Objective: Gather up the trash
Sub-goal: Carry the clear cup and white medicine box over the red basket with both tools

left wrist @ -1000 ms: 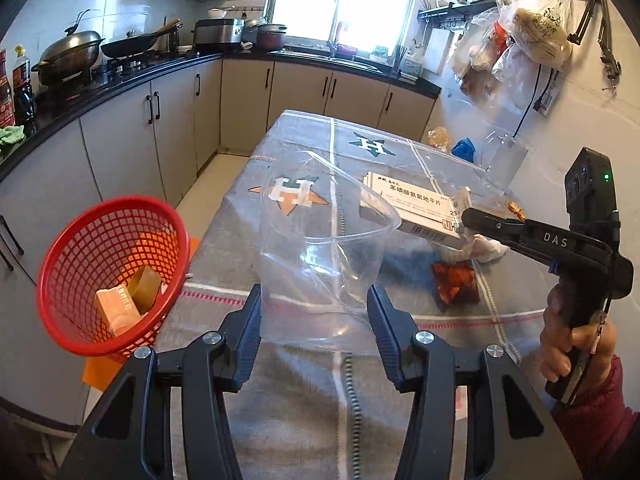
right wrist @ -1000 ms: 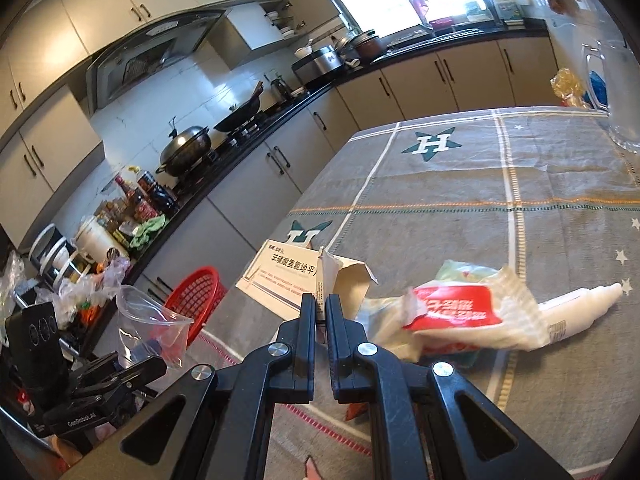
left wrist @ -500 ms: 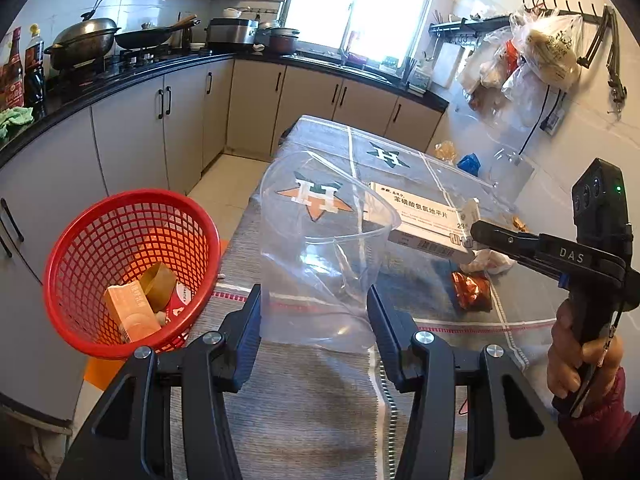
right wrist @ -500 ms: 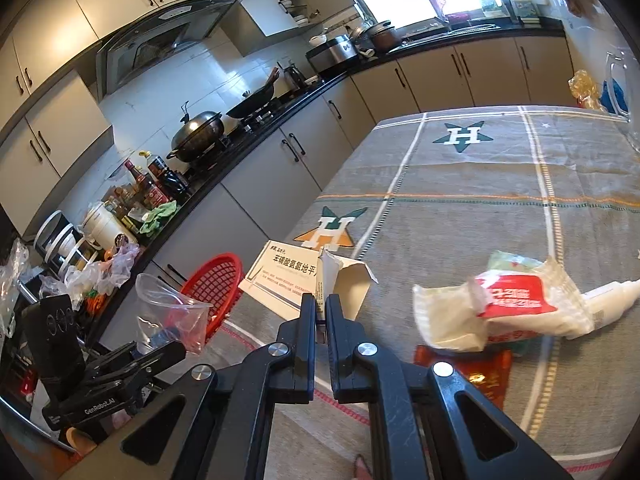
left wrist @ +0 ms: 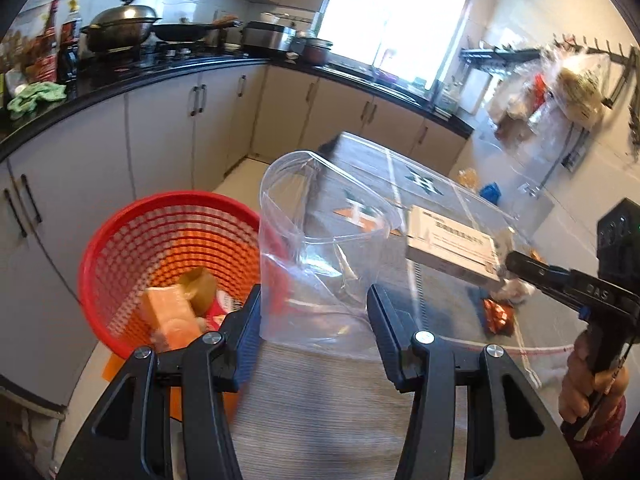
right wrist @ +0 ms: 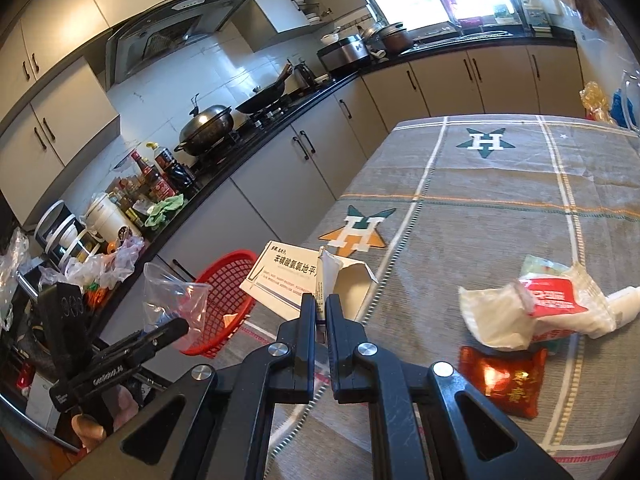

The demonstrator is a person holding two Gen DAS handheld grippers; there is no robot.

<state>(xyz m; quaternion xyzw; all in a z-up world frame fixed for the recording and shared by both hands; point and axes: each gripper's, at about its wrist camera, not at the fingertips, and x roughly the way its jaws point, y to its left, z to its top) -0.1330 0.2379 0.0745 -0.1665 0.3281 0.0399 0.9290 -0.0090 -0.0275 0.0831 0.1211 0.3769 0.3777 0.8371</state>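
Note:
My left gripper point(left wrist: 314, 304) is shut on a clear plastic bag point(left wrist: 320, 248), which stands open and upright between the fingers, at the table's left edge. Just left of it and lower sits a red mesh basket point(left wrist: 160, 240) holding an orange packet and other scraps. My right gripper point(right wrist: 318, 300) is shut on the torn flap of a white medicine box point(right wrist: 284, 276) and holds it above the table near the same edge. In the left wrist view the box point(left wrist: 452, 248) hangs from the right gripper point(left wrist: 510, 258), to the right of the bag.
A red foil packet point(right wrist: 504, 380), a white-and-red wrapper point(right wrist: 532, 312) and a white tube point(right wrist: 624, 304) lie on the grey tablecloth point(right wrist: 500, 184). Kitchen cabinets and a cluttered counter point(right wrist: 168, 204) run along the left. A narrow floor aisle separates them from the table.
The left gripper has carried the bag leftward, so the red basket now looms larger and nearer. The right gripper has carried the box left, away from the wrappers.

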